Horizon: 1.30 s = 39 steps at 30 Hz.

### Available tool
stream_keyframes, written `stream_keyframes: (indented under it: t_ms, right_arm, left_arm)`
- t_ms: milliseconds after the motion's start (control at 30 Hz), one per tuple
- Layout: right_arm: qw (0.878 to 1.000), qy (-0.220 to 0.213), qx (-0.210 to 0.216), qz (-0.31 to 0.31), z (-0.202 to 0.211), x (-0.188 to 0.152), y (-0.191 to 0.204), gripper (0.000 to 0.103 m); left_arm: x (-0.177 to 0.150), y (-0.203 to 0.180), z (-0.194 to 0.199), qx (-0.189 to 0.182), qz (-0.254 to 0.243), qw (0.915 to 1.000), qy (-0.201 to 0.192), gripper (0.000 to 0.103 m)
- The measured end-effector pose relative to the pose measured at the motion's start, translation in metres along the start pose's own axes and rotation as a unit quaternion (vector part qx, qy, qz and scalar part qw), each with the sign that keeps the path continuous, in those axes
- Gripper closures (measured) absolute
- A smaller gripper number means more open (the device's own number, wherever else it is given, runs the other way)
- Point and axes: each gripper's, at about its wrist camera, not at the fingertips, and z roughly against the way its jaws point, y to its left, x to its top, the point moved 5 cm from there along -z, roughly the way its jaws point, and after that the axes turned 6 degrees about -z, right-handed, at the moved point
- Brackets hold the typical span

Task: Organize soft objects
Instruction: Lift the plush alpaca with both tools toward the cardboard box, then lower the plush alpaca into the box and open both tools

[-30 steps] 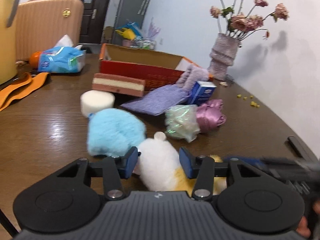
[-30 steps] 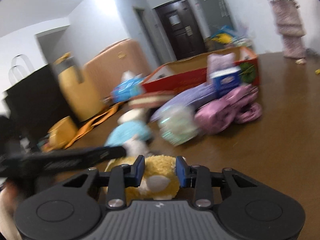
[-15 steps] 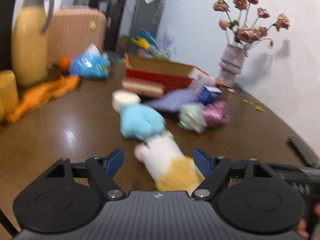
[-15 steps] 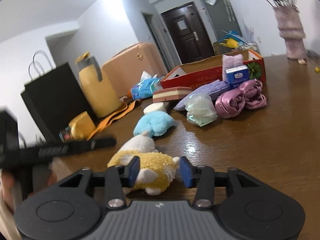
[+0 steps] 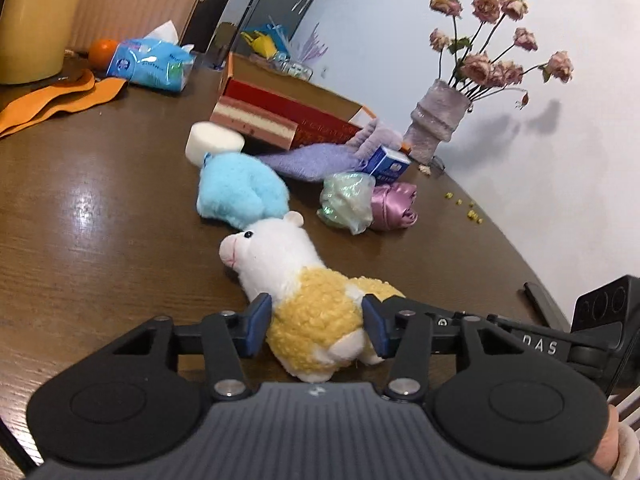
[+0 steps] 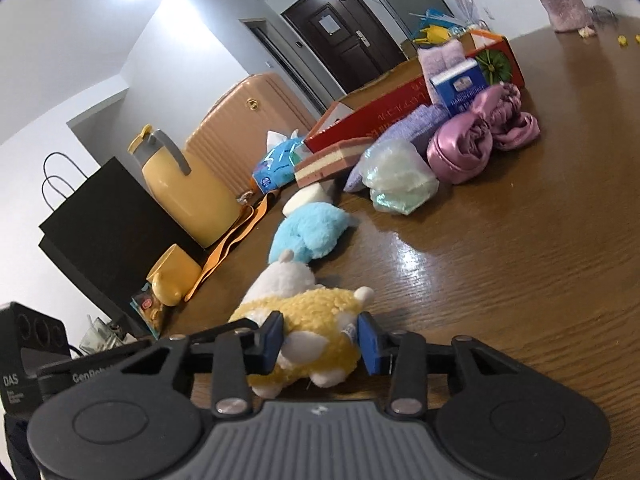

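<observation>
A plush alpaca (image 5: 280,256) with a white head and yellow body lies on the brown table (image 5: 100,240). My left gripper (image 5: 316,328) has its jaws closing, and both pads touch the sides of the yellow body. From the other side my right gripper (image 6: 319,342) also closes on the alpaca (image 6: 316,308), its pads pressing the rear of the body. Beyond lie a blue plush (image 5: 240,192), a round white sponge (image 5: 214,142), a layered sponge (image 5: 256,122), a purple cloth (image 5: 312,160), a green mesh puff (image 5: 346,202) and a pink satin roll (image 5: 394,206).
An open red box (image 5: 292,100) stands at the back with a small blue carton (image 5: 386,166) by it. A vase of dried roses (image 5: 438,124) is near the wall. A tissue pack (image 5: 150,64), yellow jug (image 6: 180,184) and black bag (image 6: 100,220) sit at the left.
Both grippers opened wider around the alpaca and have closed in on it again. The left gripper, earlier at the white head, now sits on the yellow body.
</observation>
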Motion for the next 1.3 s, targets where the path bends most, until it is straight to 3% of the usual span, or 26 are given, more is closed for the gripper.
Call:
stream_keyframes:
  t_ms: [233, 367, 600, 767, 967, 1133, 1300]
  right_arm:
    - [1.0, -0.008, -0.002, 0.012, 0.006, 0.007, 0.007, 0.065]
    - [0.999, -0.026, 0.005, 0.033, 0.01, 0.034, 0.015, 0.065]
    - [0.991, -0.071, 0.004, 0.112, -0.011, 0.151, 0.047, 0.065]
    - [0.99, -0.066, 0.004, 0.121, -0.05, 0.24, 0.058, 0.065]
    - [0.994, -0.027, -0.023, 0.102, -0.13, 0.301, 0.029, 0.065]
    - [0.995, 0.009, -0.058, 0.085, -0.191, 0.303, -0.004, 0.064]
    - [0.994, 0.044, -0.063, 0.075, -0.219, 0.286, -0.026, 0.063]
  left_arm:
    - [0.009, -0.01, 0.006, 0.004, -0.02, 0.9997, -0.011, 0.06]
    - [0.043, -0.02, 0.002, 0.001, -0.045, 0.9987, -0.022, 0.06]
    - [0.165, -0.043, -0.03, 0.031, -0.138, 0.9869, -0.077, 0.06]
    - [0.247, -0.035, -0.074, 0.046, -0.156, 0.982, -0.095, 0.061]
    - [0.284, 0.016, -0.161, 0.042, -0.102, 0.9931, -0.04, 0.061]
    - [0.276, 0.052, -0.218, 0.055, -0.083, 0.995, 0.011, 0.061]
    - [0.258, 0.078, -0.241, 0.061, -0.085, 0.9931, 0.053, 0.061]
